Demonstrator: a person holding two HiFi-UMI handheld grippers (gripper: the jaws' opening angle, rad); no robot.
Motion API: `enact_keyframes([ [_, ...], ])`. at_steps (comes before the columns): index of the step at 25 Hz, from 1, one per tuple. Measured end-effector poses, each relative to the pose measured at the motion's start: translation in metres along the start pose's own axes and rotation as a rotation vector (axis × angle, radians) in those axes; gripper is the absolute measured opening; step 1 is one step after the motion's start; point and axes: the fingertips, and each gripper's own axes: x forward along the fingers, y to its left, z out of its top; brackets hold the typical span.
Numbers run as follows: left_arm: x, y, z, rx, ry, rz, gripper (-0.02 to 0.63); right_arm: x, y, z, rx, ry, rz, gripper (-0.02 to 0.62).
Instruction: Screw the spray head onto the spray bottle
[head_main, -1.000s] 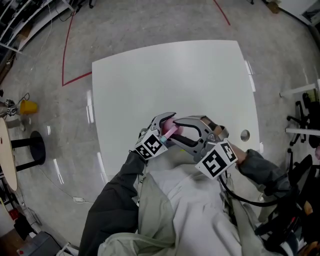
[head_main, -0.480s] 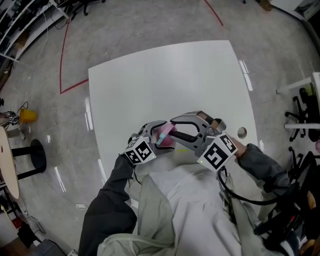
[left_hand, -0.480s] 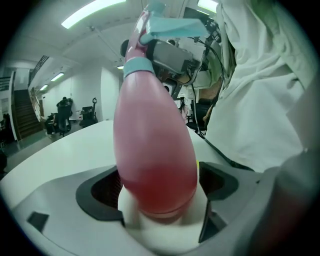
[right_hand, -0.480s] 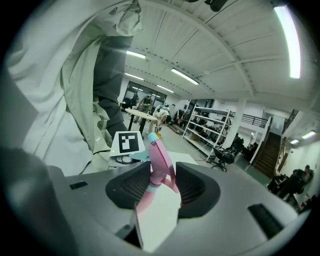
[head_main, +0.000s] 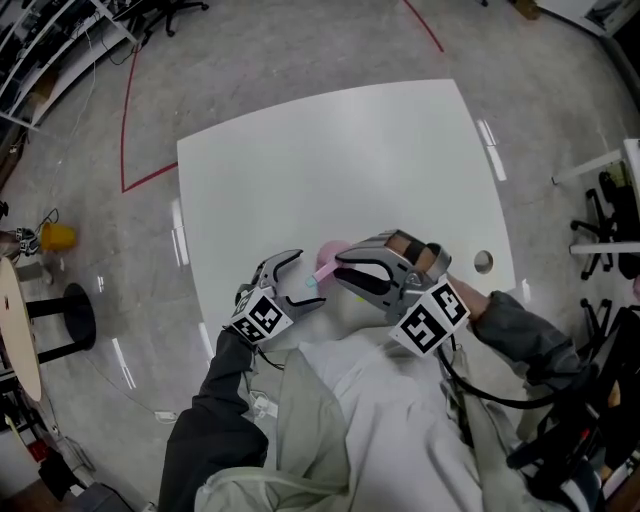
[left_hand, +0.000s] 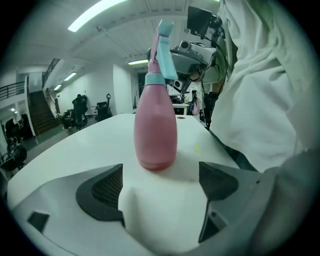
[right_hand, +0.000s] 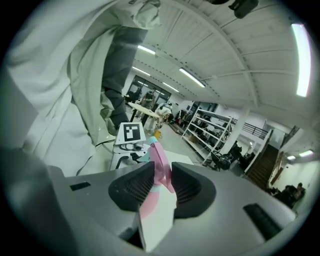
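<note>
While your left gripper (head_main: 302, 279) gapes clear of the bottle (left_hand: 155, 131), your right gripper (head_main: 339, 266) has just been closing, pinching the head (right_hand: 160, 162).

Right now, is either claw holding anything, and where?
The right claw, which has just been closing, grips the pink spray bottle by its spray head. The left claw, just opened, holds nothing.
</note>
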Motion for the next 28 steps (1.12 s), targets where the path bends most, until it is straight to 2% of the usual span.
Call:
enact_keyframes([
  [3,-0.028,0.018,0.003,-0.107,-0.061,0.135,0.469,-0.005,-0.012,0.001,0.100,-0.034,-0.023,0.098],
  [5,-0.052,0.027,0.014,-0.197,-0.155,0.255,0.469,-0.015,-0.021,0.018,0.226,-0.167,-0.069,0.098],
  [7,-0.076,0.032,0.030,-0.279,-0.268,0.358,0.466,-0.029,-0.031,0.028,0.424,-0.299,-0.124,0.101],
  [8,-0.085,0.035,0.037,-0.310,-0.325,0.400,0.436,-0.036,-0.035,0.024,0.525,-0.316,-0.146,0.101],
  [10,-0.100,0.041,0.041,-0.366,-0.398,0.490,0.318,-0.043,-0.042,0.003,0.656,-0.295,-0.189,0.101],
  [12,-0.110,0.043,0.036,-0.420,-0.427,0.574,0.268,-0.045,-0.048,-0.027,0.756,-0.269,-0.263,0.101],
  [14,-0.115,0.045,0.034,-0.457,-0.447,0.630,0.222,-0.049,-0.052,-0.059,0.891,-0.241,-0.375,0.101],
  [15,-0.118,0.046,0.034,-0.471,-0.457,0.653,0.147,-0.050,-0.051,-0.071,0.945,-0.219,-0.420,0.101],
  [16,-0.120,0.046,0.035,-0.483,-0.464,0.672,0.050,-0.050,-0.047,-0.080,0.968,-0.188,-0.444,0.101],
  [17,-0.121,0.045,0.037,-0.492,-0.468,0.682,0.005,-0.048,-0.042,-0.085,0.964,-0.154,-0.447,0.101],
  [20,-0.106,0.034,0.038,-0.491,-0.448,0.661,0.005,-0.035,-0.022,-0.090,0.934,-0.092,-0.388,0.101],
  [23,-0.088,0.022,0.032,-0.487,-0.418,0.630,0.005,-0.020,0.000,-0.097,0.969,-0.067,-0.339,0.104],
  [28,-0.068,0.009,0.037,-0.470,-0.415,0.602,0.005,-0.016,0.015,-0.105,0.892,-0.010,-0.333,0.103],
])
